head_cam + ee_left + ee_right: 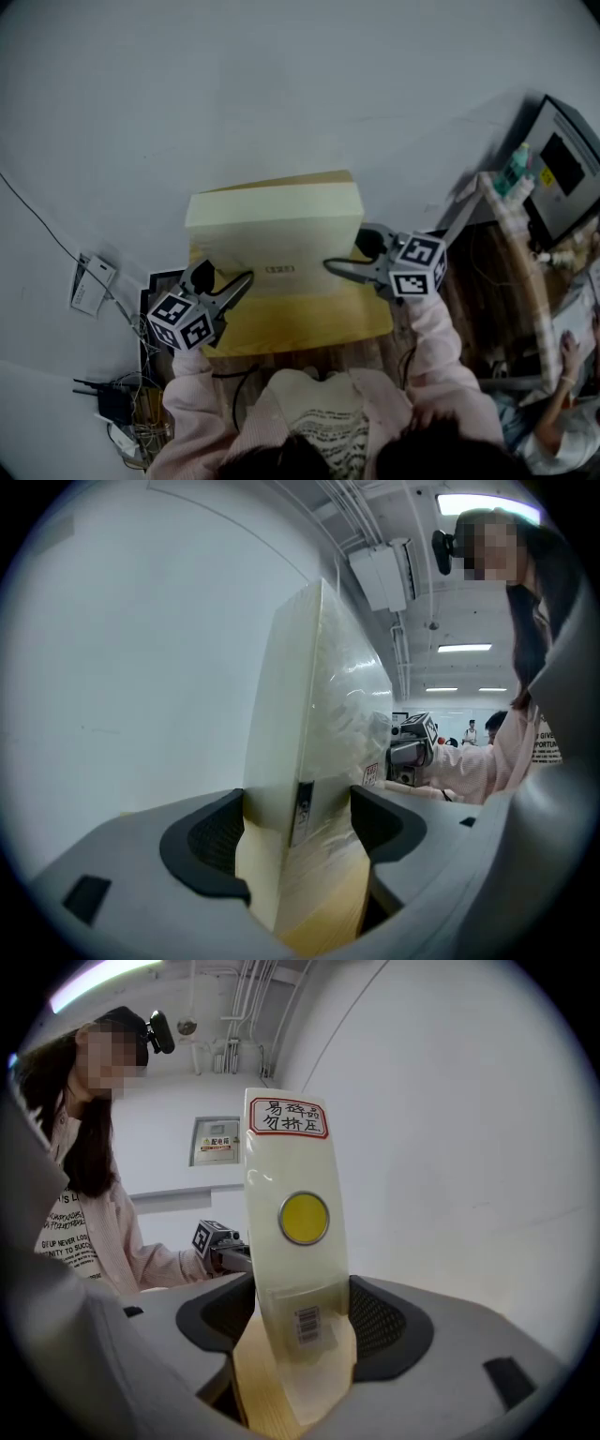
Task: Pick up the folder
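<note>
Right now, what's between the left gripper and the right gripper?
The folder. The head view shows it spanning from the left gripper to the right gripper, and each gripper's jaws are clamped on one end.

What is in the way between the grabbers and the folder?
Nothing visible is. The left gripper and the right gripper each have one end of the folder between their jaws. The pads press right against its sides, with nothing wedged in between.
</note>
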{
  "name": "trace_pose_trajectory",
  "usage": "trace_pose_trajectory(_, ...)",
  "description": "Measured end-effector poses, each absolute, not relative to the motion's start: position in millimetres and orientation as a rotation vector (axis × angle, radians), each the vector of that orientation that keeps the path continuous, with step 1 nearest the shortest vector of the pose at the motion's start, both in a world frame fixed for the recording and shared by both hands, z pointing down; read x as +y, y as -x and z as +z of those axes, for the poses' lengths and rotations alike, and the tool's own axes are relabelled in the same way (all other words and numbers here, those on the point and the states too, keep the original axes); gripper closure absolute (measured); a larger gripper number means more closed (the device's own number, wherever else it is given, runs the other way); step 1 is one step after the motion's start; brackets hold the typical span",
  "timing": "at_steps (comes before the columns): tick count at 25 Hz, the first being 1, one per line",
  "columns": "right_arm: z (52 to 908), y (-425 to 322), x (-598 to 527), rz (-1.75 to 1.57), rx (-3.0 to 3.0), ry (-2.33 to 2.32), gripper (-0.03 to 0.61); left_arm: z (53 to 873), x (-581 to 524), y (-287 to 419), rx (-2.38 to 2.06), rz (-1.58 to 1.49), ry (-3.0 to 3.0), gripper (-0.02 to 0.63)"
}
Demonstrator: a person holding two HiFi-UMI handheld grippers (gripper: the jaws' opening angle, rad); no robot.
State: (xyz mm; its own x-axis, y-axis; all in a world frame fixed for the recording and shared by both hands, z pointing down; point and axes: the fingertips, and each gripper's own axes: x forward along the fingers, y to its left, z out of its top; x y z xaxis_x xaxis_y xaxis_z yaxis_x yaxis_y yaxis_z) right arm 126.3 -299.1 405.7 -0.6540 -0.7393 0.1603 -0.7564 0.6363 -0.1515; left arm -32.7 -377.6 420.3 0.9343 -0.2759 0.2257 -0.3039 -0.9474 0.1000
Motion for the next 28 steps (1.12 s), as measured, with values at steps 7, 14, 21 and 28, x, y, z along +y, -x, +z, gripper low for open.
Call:
trace_pose_trajectory(7, 387, -134, -282, 0.284, -2.789, -1.275, 0.267, 402, -357, 28, -0.501, 0.25, -2.966, 0.244)
trace_pose_trajectory(14, 371, -133, -267, 0.245, -2.795, -1.273, 0.267, 388, -339, 30, -0.544, 0.211, -2.977, 0.244)
trace_pose_trajectory(21, 360, -126, -256, 0.206, -2.815, -1.281, 0.267, 377, -327, 39, -0.579, 0.176, -2.989, 0.245)
trace_pose_trajectory(28, 351, -124, -251, 0.162, -2.835, -1.303, 0.268, 370, -319, 41, -0.605, 0.141, -2.991, 0.248)
